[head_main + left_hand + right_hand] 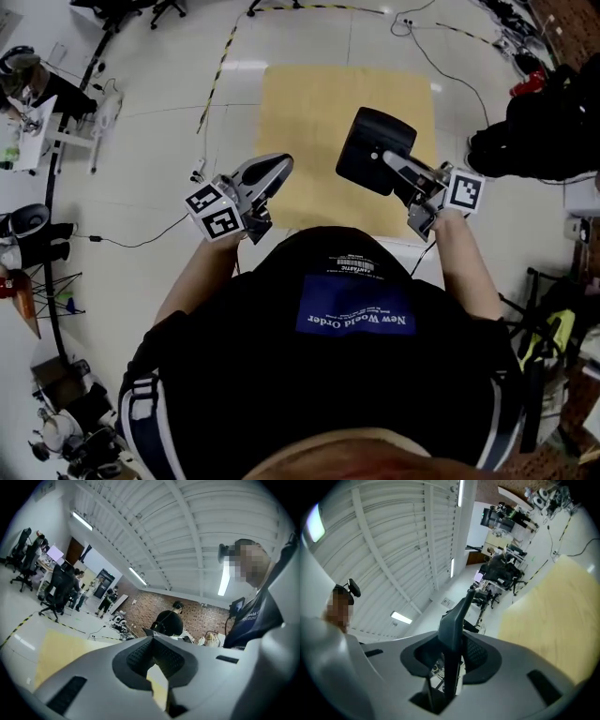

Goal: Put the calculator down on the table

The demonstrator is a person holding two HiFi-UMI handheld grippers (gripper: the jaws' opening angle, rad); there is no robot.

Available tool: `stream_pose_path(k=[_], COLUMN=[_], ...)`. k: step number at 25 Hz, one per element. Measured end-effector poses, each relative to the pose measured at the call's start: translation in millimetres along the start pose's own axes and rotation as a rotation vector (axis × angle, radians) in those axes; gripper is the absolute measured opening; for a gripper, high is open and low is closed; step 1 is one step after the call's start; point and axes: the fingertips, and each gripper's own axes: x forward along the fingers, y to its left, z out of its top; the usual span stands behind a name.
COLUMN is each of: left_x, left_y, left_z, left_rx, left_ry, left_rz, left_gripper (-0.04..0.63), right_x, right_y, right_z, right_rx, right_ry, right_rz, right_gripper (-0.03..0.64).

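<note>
Your shirt (354, 319): black with a blue patch, nearest the head camera, filling the low middle of its view.

Left gripper (279, 167): just past your left forearm, over the near left corner of the table. Its jaws are together at the tips, and the left gripper view (152, 641) shows nothing between the dark pads.

Right gripper (392, 161): at the same depth on the right, clamped on the calculator. In its own view (452, 656) the pads press on both faces of the slab.

Calculator (373, 148): a dark slab with rounded corners, gripped at its near right edge. It is held up over the right part of the table, not lying on it (the right gripper view shows it edge-on (454, 620), standing up out of the jaws).

Table (314, 122): a pale yellow-wood top, bare where it shows, reaching away from you between the two grippers.

Floor (159, 141): white, surrounding the table on its left, right and far sides.

Striped tape (217, 70): yellow and black, running away across the floor at the far left.

Office chairs (58, 590): dark, far off on the left in the left gripper view, with people standing beyond them.
</note>
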Motion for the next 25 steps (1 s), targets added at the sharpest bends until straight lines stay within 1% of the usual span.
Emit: stream_pose_path(k=[2,4,8,10,13,18,20,22,25], left_x=[9.2,15.1,19.0,18.5,20.3,19.7,17.9,14.2,7.5], left_y=[12.6,19.4,35.5,47.8,68.3,113.3,131.2,141.8,158.0], left_z=[-1.9,-5.3,-10.4,-13.1,-22.6,-46.9,-54.4,-63.7,-76.2], left_rx=[-0.007,0.003,-0.003,-0.003,-0.008,-0.067,-0.085,-0.103,-0.104], left_ry=[0.019,0.039,0.064,0.079,0.09,0.11,0.12,0.131,0.142], left_rz=[-0.036,-0.061,-0.087,-0.085,-0.07,-0.019,-0.008,-0.001,-0.003], left_gripper=[0.006,0.006,0.006,0.006,0.006,0.006,0.006,0.006,0.006], right_x=[2.8,0.9,5.0,15.2,31.2,59.5,71.5,82.6,97.2], right_y=[-8.7,-17.5,-50.3,-76.5,-132.0,-234.4,-267.9,-285.6,-301.6], right_z=[1.1,-2.7,-2.4,3.4,9.4,3.7,-3.4,-16.2,-33.5], right_rx=[0.015,0.027,0.048,0.037,0.027,0.071,0.11,0.158,0.177], right_ry=[-0.013,-0.018,0.003,0.038,0.102,0.202,0.245,0.286,0.355], right_rz=[-0.043,-0.083,-0.16,-0.193,-0.241,-0.303,-0.336,-0.329,-0.318], right_gripper=[0.103,0.103,0.103,0.103,0.103,0.103,0.103,0.103,0.103])
